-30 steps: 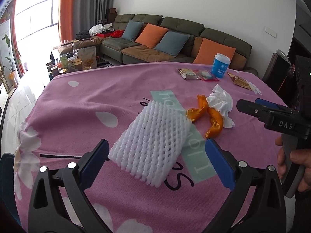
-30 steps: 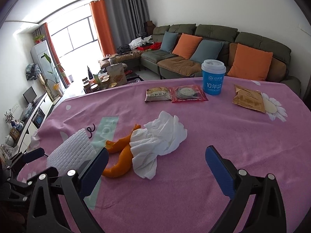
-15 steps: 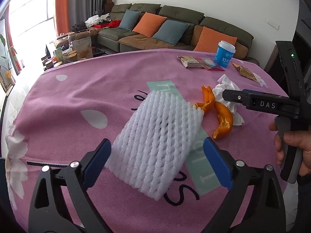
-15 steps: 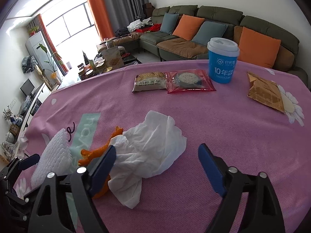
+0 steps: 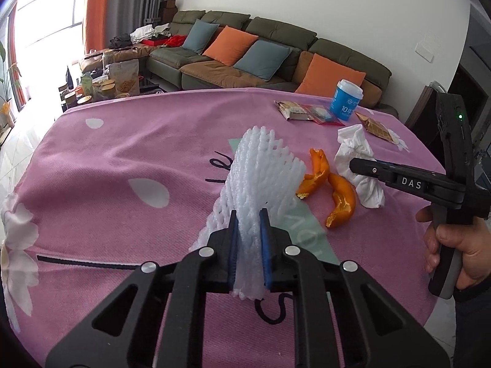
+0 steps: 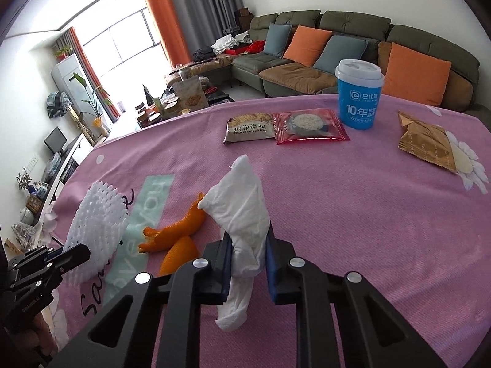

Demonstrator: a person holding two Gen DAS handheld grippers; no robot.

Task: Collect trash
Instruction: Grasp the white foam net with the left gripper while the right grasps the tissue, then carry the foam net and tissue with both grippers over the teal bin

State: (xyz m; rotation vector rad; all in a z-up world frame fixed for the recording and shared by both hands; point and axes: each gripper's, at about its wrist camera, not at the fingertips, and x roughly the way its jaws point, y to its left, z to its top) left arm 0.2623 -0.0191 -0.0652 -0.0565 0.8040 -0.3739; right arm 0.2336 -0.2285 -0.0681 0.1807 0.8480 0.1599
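A white foam fruit net (image 5: 260, 168) stands squeezed upright between the blue pads of my left gripper (image 5: 248, 214), which is shut on its near end. The net (image 6: 98, 217) and that gripper (image 6: 76, 251) show at the left of the right wrist view. A crumpled white tissue (image 6: 239, 202) sits between the jaws of my right gripper (image 6: 248, 236); they are closing and the pads press on it. Two orange peel pieces (image 5: 340, 196) lie on the pink cloth between net and tissue. The right gripper (image 5: 356, 164) reaches in from the right, held by a hand (image 5: 448, 251).
At the far side of the pink tablecloth (image 6: 337, 199) stand a blue lidded cup (image 6: 359, 98), a cracker packet (image 6: 250, 127), a red snack packet (image 6: 310, 124) and a brown wrapper (image 6: 426, 144). A green sofa (image 6: 337, 36) with cushions lies beyond the table.
Both grippers went from wide open to closed: the left pinched the foam net, which now stands up folded; the right moved in over the tissue and closed on it.
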